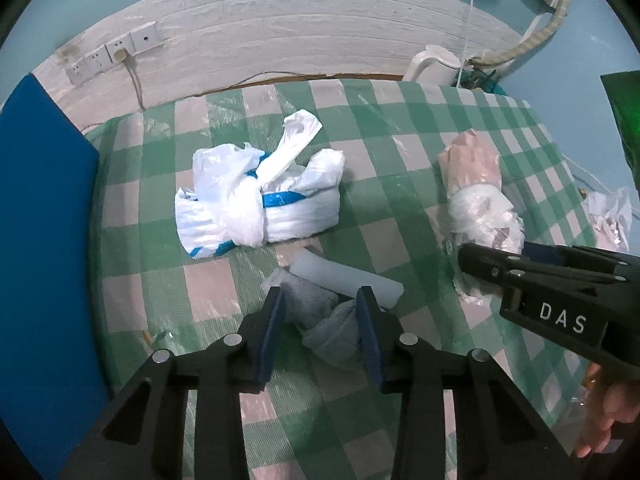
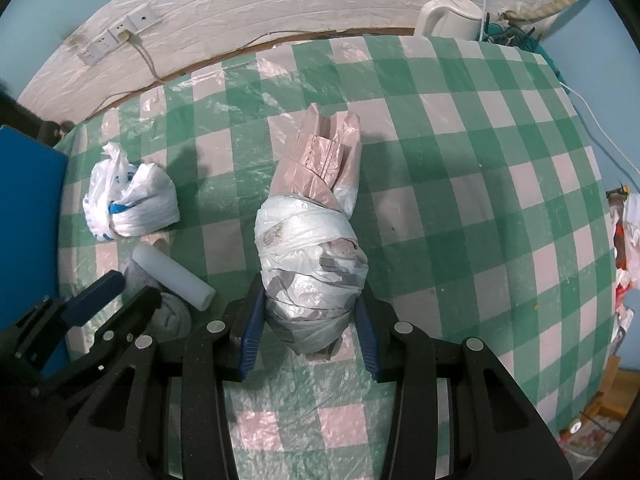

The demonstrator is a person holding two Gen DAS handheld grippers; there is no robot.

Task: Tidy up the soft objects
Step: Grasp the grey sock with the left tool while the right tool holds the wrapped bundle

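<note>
Your left tongs (image 1: 320,316) clenched the grey cloth bundle (image 1: 326,326); your right tongs (image 2: 308,320) gripped the plastic-wrapped roll (image 2: 312,264). Just beyond the left pair lay a white foam tube (image 1: 346,282), farther off a white-and-blue bag bundle (image 1: 260,204) on the checked surface (image 1: 380,128).

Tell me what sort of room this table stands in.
Probably a lived-in home room, perhaps a kitchen corner: a checked plastic tablecloth over the table, a white electric kettle against the wall, and wall sockets.
</note>
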